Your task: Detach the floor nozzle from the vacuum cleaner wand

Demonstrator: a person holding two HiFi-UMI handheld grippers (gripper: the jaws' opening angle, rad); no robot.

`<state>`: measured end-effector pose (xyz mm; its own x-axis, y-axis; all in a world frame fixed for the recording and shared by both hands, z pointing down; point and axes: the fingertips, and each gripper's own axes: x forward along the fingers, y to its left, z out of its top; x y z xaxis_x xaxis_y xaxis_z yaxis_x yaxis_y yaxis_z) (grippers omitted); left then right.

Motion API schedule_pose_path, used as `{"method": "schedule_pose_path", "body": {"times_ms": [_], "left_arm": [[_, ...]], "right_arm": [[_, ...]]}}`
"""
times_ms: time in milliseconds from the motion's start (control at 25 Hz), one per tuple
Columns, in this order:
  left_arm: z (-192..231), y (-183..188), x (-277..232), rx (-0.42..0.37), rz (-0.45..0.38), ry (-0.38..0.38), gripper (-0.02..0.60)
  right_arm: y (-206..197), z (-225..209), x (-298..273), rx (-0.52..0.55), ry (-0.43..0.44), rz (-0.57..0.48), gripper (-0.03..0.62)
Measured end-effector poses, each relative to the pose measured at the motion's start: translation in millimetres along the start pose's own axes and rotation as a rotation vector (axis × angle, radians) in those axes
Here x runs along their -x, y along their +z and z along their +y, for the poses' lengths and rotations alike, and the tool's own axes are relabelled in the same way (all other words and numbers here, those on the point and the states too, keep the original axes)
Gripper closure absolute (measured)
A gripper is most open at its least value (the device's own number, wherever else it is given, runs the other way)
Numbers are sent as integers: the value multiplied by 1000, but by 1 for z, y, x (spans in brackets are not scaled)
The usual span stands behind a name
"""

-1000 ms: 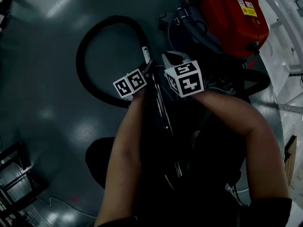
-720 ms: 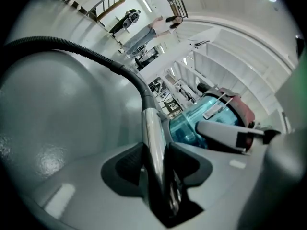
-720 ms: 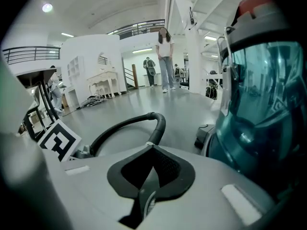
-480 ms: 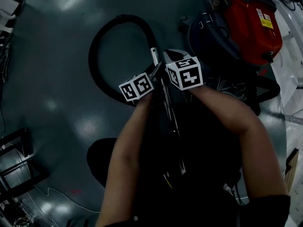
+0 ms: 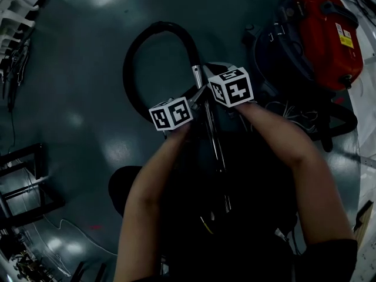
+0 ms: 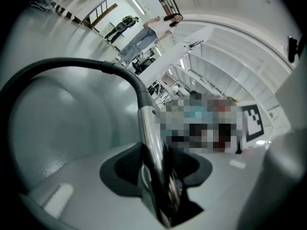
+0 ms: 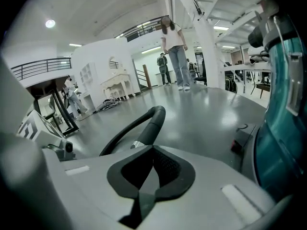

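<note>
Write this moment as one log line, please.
left tool: shut on wand | right tool: shut, empty, beside wand | hose: looped on floor

The person wears dark clothing (image 5: 247,216), with a dark short sleeve (image 5: 329,262) at the near right and both forearms bare; at the far end of each forearm sits a white cube printed with black square markers, the left cube (image 5: 170,113) and the right cube (image 5: 231,87). The left gripper (image 6: 159,174) and the right gripper (image 7: 151,176) share one build: a smooth, pale grey moulded shell; a dark, rubbery, V-shaped collar with finely ribbed pads (image 7: 168,166); a small pale rectangular inset (image 7: 237,195) on either side.
</note>
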<state>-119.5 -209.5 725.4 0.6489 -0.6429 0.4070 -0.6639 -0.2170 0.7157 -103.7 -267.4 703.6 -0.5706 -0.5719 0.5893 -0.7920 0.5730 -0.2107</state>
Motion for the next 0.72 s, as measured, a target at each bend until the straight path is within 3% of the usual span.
{"method": "schedule_pose_path", "body": {"times_ms": [240,440,520,600,720], "left_arm": [[-5,17,34,-72,14,56,414],[-8,20,41,-210,-34,92,415],[-8,16,38,-302,-40,101,441],[-19,8,31,-388,-15,44,578],[-28,-6,20,-412,41,-25,578]], "right_arm": [[22,14,-3,-71,94,-39,551],[41,32,-7,-137,194,-70,501],[46,37,-10,-163,215,-66,477],[45,37,-16,-189,209,-38,460],[44,23,-24,-221,154,-8,444]]}}
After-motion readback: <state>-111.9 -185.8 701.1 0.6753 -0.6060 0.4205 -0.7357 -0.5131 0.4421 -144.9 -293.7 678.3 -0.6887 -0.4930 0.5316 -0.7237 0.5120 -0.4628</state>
